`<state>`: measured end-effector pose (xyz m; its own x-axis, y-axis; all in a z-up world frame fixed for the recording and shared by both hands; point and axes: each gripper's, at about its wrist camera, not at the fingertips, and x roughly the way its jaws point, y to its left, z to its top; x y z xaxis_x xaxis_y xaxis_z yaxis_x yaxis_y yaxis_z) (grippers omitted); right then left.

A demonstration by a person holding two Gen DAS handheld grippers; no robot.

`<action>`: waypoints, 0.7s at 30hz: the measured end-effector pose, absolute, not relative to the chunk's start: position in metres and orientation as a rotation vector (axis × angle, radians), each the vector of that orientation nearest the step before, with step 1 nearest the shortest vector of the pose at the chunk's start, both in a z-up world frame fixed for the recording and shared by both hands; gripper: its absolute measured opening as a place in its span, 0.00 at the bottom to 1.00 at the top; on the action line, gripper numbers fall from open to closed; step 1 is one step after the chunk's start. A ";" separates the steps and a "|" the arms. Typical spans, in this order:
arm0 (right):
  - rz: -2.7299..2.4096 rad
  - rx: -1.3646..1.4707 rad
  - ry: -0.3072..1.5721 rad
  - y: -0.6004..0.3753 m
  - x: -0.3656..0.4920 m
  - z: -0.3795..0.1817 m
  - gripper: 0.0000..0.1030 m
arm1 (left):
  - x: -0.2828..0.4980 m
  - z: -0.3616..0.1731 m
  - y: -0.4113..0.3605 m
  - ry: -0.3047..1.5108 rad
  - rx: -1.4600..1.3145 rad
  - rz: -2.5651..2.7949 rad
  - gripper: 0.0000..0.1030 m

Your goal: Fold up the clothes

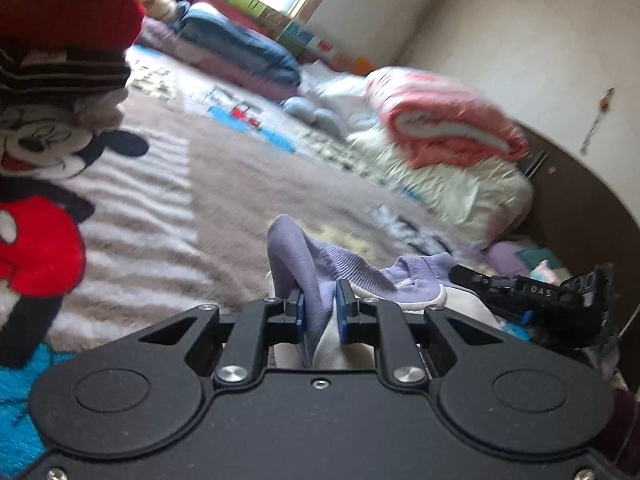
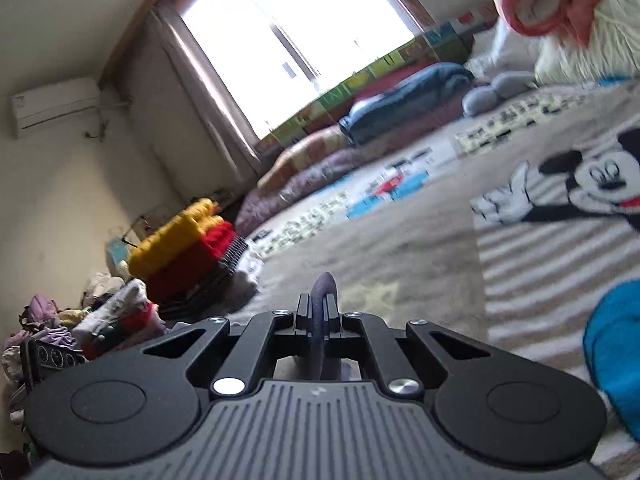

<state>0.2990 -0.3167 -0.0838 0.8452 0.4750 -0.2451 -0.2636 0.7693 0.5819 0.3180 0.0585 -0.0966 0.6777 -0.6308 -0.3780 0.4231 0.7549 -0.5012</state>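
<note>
**Lilac garment pinched by both grippers**

The left hand-held gripper is closed on a lilac-and-white ribbed knit garment at lower centre; the right hand-held gripper also clamps lilac cloth. Likely mid-fold above the beige cartoon-print plush blanket; next, carrying the held edges across evenly.

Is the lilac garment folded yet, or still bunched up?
Still bunched. The lilac garment hangs crumpled between the left gripper and right gripper, both shut on it, nothing laid flat.
</note>
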 end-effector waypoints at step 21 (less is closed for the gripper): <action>0.429 0.346 0.580 -0.280 0.323 -0.095 0.36 | 0.337 -0.100 0.044 0.630 -0.247 -0.562 0.47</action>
